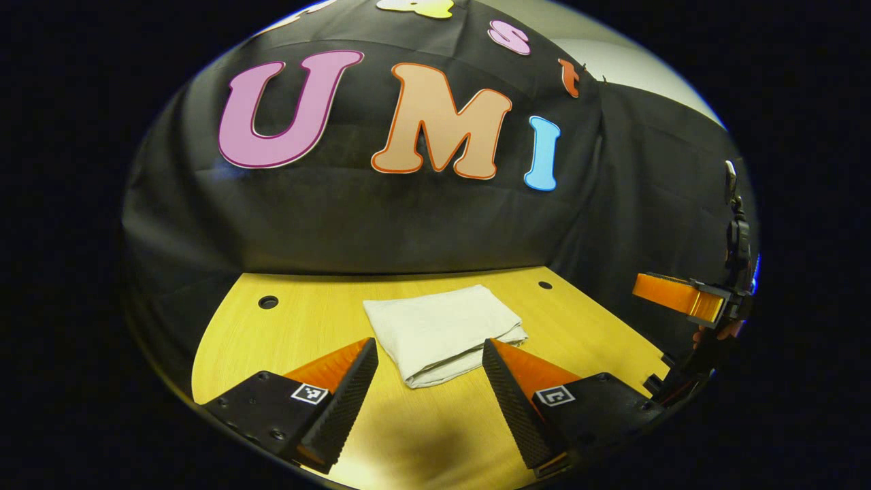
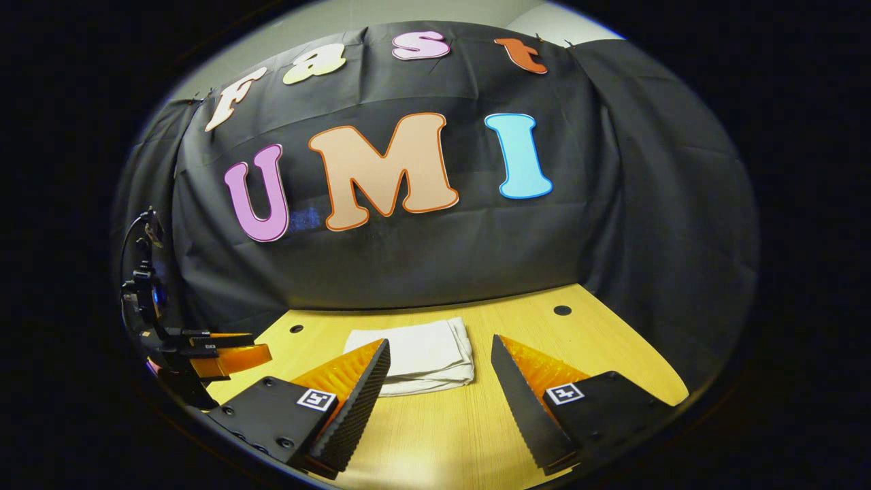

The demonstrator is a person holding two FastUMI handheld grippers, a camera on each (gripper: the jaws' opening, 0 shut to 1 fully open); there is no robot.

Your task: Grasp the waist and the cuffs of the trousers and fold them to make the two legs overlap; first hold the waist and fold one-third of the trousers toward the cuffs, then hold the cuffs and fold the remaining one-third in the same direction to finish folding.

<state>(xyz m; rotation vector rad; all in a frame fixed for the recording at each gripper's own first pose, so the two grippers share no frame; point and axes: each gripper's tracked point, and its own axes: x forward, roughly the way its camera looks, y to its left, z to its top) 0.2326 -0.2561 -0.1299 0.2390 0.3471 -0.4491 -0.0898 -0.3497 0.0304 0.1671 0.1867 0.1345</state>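
left gripper view: left gripper (image 1: 430,381) spread, holding nothing, bottom centre; folded trousers (image 1: 444,332) flat on wooden table (image 1: 299,320), centre, just beyond the fingertips; right gripper (image 1: 680,296) at right edge | right gripper view: right gripper (image 2: 440,388) spread, empty; trousers (image 2: 420,355) lower centre; left gripper (image 2: 224,357) lower left, state unclear

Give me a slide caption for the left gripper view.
Open left tongs hover before folded white trousers on the wooden table.

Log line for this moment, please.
trousers: folded compact on table | left hand-held gripper: open, clear | right hand-held gripper: open, clear
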